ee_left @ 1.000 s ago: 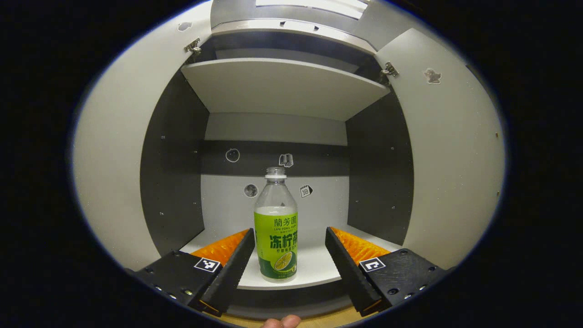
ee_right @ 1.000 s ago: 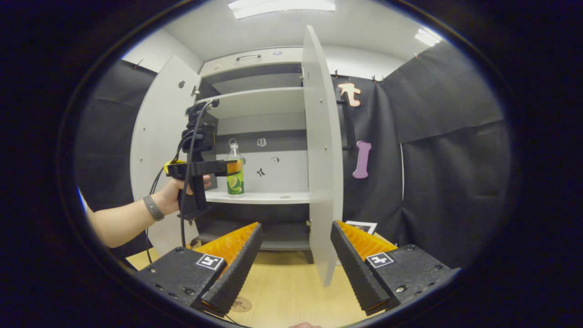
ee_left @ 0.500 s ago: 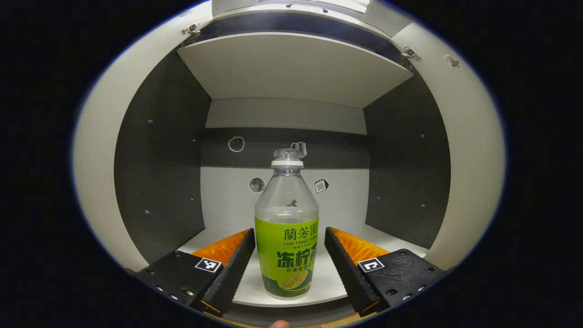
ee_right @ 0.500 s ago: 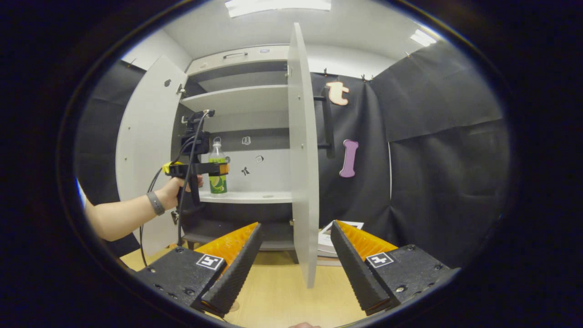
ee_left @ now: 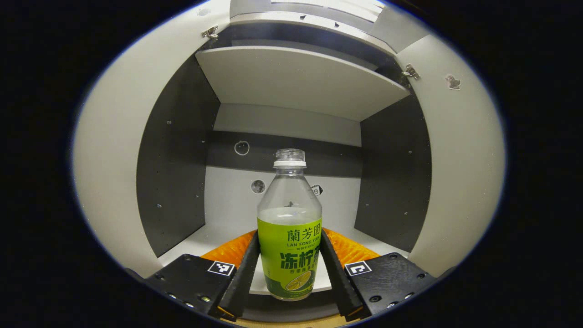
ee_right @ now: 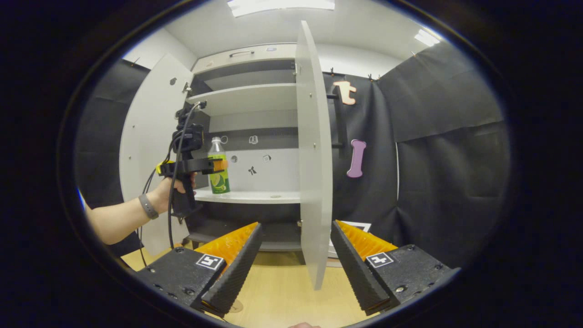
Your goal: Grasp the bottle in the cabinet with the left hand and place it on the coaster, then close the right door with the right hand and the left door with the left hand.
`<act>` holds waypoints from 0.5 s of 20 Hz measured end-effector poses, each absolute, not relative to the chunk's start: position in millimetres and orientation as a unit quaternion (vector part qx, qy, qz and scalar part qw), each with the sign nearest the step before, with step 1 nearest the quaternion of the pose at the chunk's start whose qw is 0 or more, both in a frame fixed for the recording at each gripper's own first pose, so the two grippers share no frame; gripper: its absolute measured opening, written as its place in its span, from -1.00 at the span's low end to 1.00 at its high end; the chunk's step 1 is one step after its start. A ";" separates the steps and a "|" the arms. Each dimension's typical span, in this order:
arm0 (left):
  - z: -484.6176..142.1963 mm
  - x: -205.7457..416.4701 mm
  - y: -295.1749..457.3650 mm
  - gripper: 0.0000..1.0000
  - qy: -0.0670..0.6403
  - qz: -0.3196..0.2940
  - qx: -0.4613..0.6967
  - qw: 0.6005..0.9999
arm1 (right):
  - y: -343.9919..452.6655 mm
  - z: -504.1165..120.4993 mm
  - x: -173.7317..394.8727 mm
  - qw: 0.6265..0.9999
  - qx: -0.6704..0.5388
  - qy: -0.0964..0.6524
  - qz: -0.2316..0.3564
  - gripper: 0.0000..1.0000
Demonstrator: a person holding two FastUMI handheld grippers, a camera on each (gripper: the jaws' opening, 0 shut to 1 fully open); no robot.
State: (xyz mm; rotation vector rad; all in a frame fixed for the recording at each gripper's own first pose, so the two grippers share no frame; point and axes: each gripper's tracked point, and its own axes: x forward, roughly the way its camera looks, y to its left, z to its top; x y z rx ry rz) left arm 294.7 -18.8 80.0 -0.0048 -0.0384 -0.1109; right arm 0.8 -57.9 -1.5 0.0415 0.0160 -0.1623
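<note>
Left tool [ee_left: 289,273] clamped on bottle [ee_left: 289,237], base partly hidden by fingers; right tool [ee_right: 295,269] open, empty.

Place: you worked in a staged recording booth, not a home | Signs: black cloth [ee_right: 446,150] was the wall | lone grey cabinet [ee_right: 248,98] stood on a wood table [ee_right: 282,291] | ceiling strip lights [ee_right: 280,4] shone.
</note>
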 end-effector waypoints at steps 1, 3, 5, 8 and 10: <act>85.5 282.8 -19.5 0.46 -0.027 -0.059 0.000 0.998 | -54.1 -1.9 0.9 0.997 0.017 0.008 -0.075 0.89; 85.9 250.9 -19.6 0.45 -0.024 -0.073 -0.004 0.997 | -48.9 0.6 1.2 0.998 0.006 0.004 -0.066 0.89; 73.4 220.7 -24.7 0.46 -0.019 -0.080 -0.011 0.997 | -45.0 2.5 0.7 0.998 0.002 0.002 -0.064 0.97; 44.7 171.9 -24.9 0.46 -0.026 -0.075 -0.011 0.997 | -33.0 10.5 0.1 0.999 0.000 -0.004 -0.052 0.97; 17.1 143.3 -26.7 0.46 -0.023 -0.069 0.000 0.997 | -27.8 15.7 -1.8 0.999 -0.014 -0.008 -0.048 0.97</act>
